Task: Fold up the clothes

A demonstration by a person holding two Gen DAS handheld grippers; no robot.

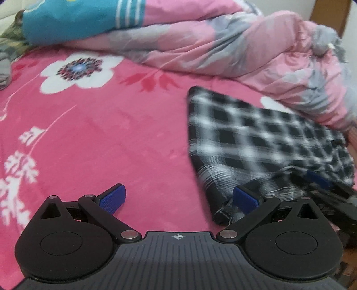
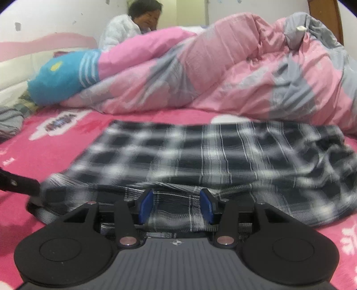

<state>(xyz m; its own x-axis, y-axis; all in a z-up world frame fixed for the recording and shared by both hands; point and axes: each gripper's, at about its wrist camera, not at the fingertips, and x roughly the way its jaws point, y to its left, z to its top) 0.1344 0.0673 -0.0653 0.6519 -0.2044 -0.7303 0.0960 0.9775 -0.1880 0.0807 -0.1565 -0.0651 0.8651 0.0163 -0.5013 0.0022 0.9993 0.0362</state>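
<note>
A black-and-white plaid garment [image 1: 256, 142] lies folded flat on the pink floral bedsheet [image 1: 111, 133], to the right in the left wrist view. My left gripper [image 1: 178, 197] is open wide just above the sheet, and its right fingertip [image 1: 245, 198] touches the garment's near left corner. In the right wrist view the plaid garment [image 2: 200, 151] spreads across the middle, blurred. My right gripper [image 2: 176, 206] is partly open, its jaws standing either side of the garment's near edge, with cloth lying between the pads but not pinched. One finger of the left gripper [image 2: 17, 184] shows at the left edge.
A bunched pink and grey duvet [image 1: 245, 55] fills the back and right of the bed. A blue cushion [image 1: 73, 20] lies at the back left, and grey clothing [image 2: 9, 125] at the far left. A person in a white jacket [image 2: 120, 31] sits behind the duvet.
</note>
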